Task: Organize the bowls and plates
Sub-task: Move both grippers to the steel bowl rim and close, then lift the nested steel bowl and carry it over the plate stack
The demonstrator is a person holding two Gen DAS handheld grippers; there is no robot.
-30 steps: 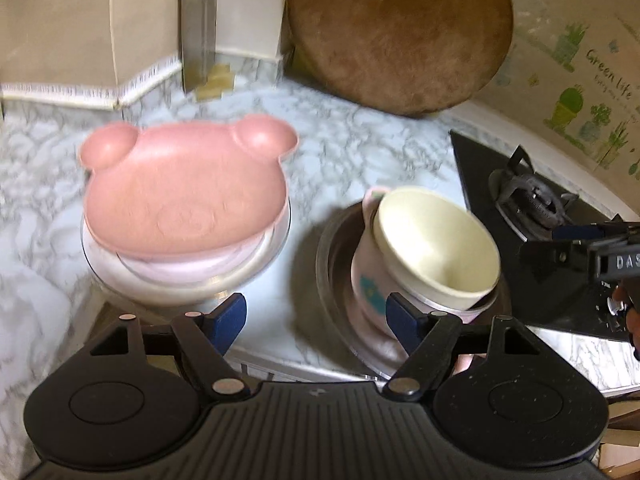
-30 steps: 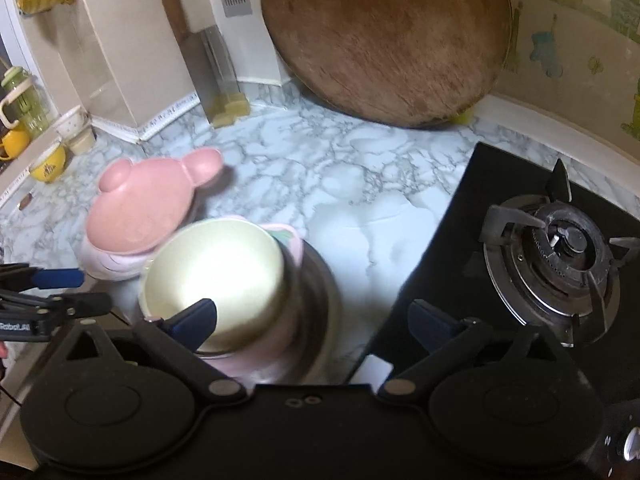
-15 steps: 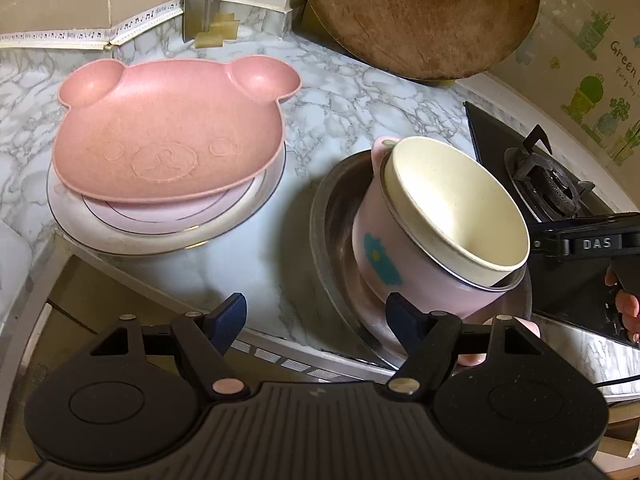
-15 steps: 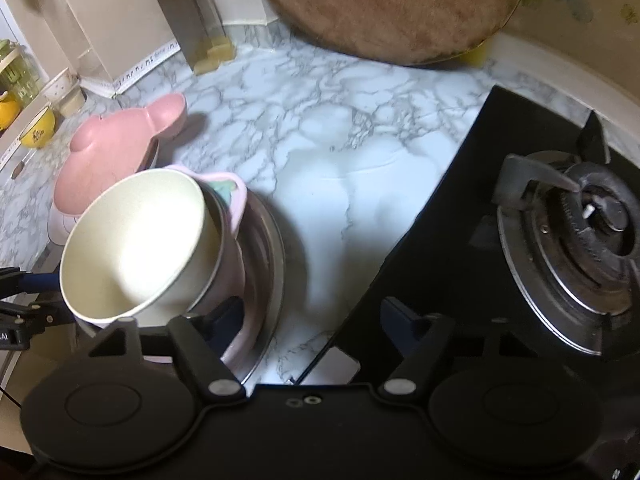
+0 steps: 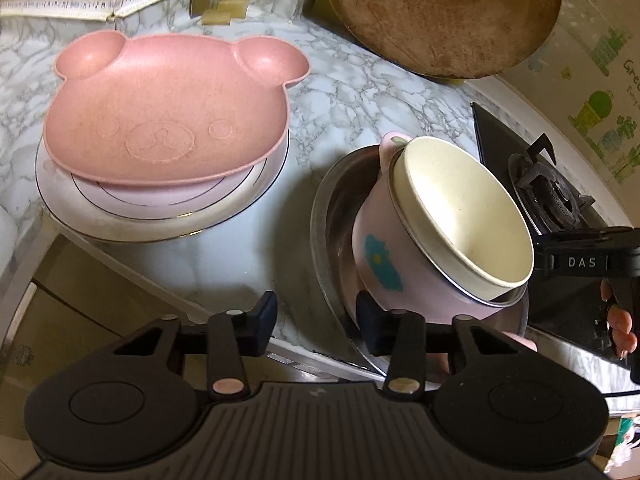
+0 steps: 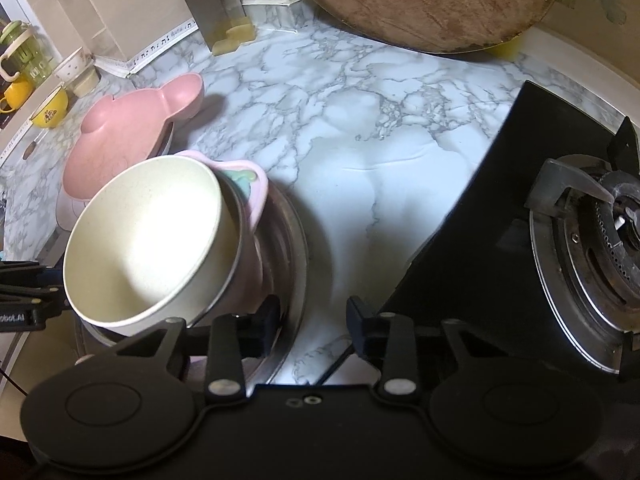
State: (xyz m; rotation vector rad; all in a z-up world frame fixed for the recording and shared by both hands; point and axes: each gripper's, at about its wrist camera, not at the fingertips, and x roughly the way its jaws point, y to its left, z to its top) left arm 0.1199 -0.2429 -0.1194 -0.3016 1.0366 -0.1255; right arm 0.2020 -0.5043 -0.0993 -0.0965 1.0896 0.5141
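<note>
So I've got both grippers down at the steel dish (image 5: 332, 216) near the counter's front edge, and both sets of jaws have just been closing. The left gripper (image 5: 317, 322) straddles the dish's near-left rim, the right gripper (image 6: 312, 326) its right rim. I can't really tell if the pads are pressing yet, there's visible gap either side. In the dish sits a pink bowl (image 5: 400, 276), tilted, with a cream bowl (image 5: 464, 216) nested in it. Left of that, the pink bear-face plate (image 5: 168, 108) rests on 1 white plate (image 5: 160, 220).
</note>
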